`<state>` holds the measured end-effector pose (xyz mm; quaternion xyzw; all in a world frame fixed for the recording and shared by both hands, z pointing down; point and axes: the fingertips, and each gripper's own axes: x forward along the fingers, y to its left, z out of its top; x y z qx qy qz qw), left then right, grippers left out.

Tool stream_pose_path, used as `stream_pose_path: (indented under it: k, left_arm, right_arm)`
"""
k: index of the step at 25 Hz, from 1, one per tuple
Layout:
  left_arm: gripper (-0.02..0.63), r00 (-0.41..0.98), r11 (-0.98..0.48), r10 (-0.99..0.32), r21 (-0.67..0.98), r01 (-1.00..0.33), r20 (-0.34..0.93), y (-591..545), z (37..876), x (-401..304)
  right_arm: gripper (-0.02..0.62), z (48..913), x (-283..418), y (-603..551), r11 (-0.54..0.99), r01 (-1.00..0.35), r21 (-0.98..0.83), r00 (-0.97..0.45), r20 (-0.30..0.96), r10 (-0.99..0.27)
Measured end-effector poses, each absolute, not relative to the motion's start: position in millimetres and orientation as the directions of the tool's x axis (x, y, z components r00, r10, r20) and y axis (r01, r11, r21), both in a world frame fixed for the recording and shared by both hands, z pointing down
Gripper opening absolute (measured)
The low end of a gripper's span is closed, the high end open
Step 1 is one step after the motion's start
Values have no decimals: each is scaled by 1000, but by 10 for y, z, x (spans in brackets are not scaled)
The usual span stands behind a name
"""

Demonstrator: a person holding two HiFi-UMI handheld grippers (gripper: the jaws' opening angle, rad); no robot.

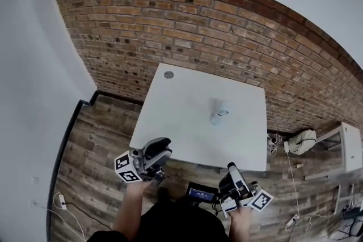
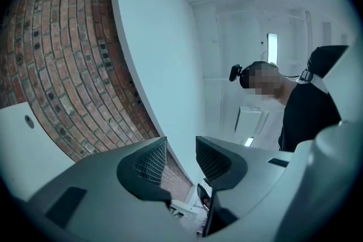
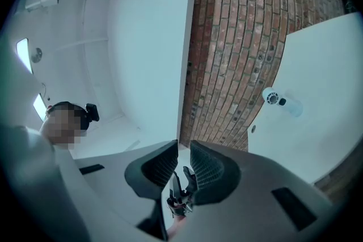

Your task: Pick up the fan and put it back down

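1. Small pale cylindrical fan (image 1: pixel 219 113) (image 3: pixel 278 100) sat near the middle of the white square surface (image 1: pixel 170 116) (image 3: pixel 329 59), well apart from both tongs.
2. Left tongs (image 1: pixel 161 155) (image 2: pixel 181 161) and right tongs (image 1: pixel 231 171) (image 3: pixel 183 164) hung short of the surface's near edge, close to the person's body, tips tilted up. Both were pressed together, nothing pinched.
3. Step, as I read it, was the reach-in, not yet begun. Recs:
   - spread one set of tongs before closing in
   - come in level from the side
   - pinch the body across its width, below the round end
   - lift straight up
   - set it down square so it doesn't topple
4. Orientation: fan looked upright, long axis approx vertical, round end w/ dark hub on top. Too small to be sure.
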<state>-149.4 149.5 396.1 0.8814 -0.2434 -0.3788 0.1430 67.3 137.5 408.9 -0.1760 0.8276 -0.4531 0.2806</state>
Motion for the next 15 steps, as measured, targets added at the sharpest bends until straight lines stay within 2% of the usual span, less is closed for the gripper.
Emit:
stream_pose_path:
  k: [15]
  left_arm:
    - [166, 732, -828, -536, 430, -360, -420, 1250, 3913, -809]
  right_arm:
    - [60, 4223, 1183, 1151, 487, -14, -873, -730, -324, -602]
